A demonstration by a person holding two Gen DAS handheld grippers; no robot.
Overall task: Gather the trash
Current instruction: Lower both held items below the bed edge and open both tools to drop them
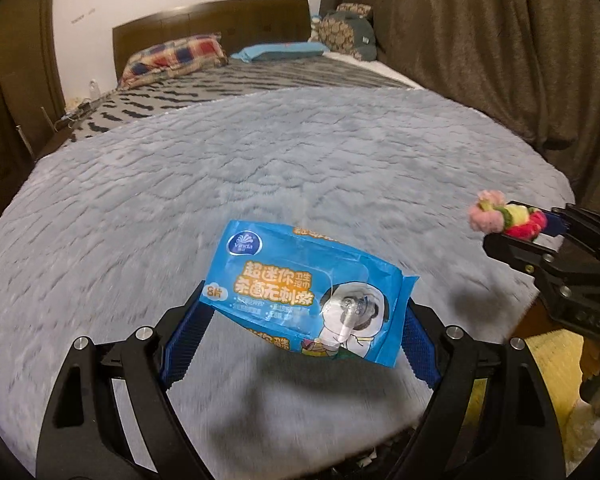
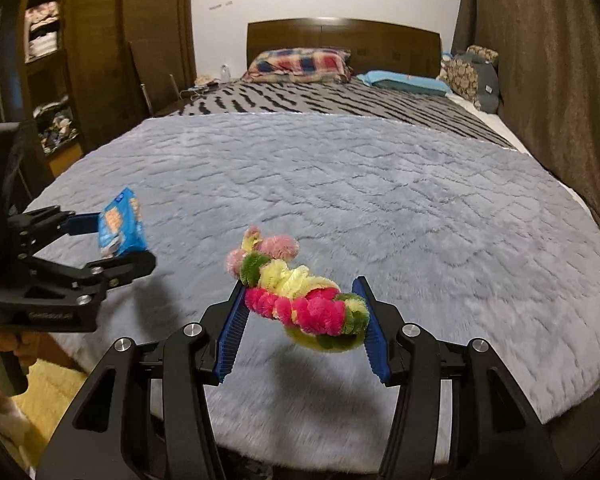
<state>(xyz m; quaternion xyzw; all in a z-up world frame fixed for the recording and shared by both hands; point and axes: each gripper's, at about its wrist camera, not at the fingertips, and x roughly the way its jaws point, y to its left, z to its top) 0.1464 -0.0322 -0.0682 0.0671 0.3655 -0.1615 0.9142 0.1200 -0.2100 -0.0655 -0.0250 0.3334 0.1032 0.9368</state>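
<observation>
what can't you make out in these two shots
- Left wrist view: the small print on the wipes pack is blurred, and the left gripper covers its side edges.
- Right wrist view: the shelf contents are too small and dark.
- Both views: the floor below the grey blanket is cut off by the frame.

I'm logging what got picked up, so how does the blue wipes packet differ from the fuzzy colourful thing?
The wipes packet is flat, glossy blue plastic with printed text; the fuzzy thing is a soft, lumpy twist of pink, green and yellow.
The packet sits in the left gripper; the fuzzy thing sits in the right gripper.
Both are held up clear of the grey blanket.
</observation>
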